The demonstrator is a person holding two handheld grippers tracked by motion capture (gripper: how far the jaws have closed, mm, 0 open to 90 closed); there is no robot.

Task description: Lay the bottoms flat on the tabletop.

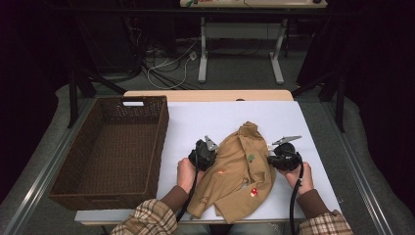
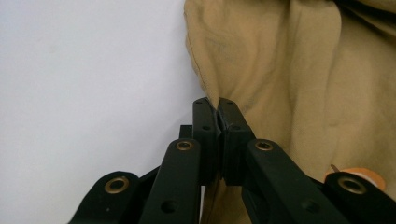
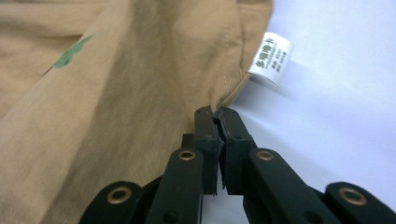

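Observation:
A tan garment (image 1: 240,161) with small green and red patches lies crumpled on the white table (image 1: 205,117), between my two grippers. My left gripper (image 1: 214,153) is at its left edge; in the left gripper view the jaws (image 2: 218,105) are shut on a fold of the tan cloth (image 2: 280,70). At the garment's right edge sits my right gripper (image 1: 271,156). The right gripper view shows its jaws (image 3: 215,114) shut on the hem of the cloth (image 3: 116,93), just below a white care label (image 3: 271,58).
A large brown wicker basket (image 1: 161,142), with nothing in it, stands on the left part of the table, close to my left hand. Bare white tabletop lies beyond the garment and to its right. The table's near edge is just below the garment.

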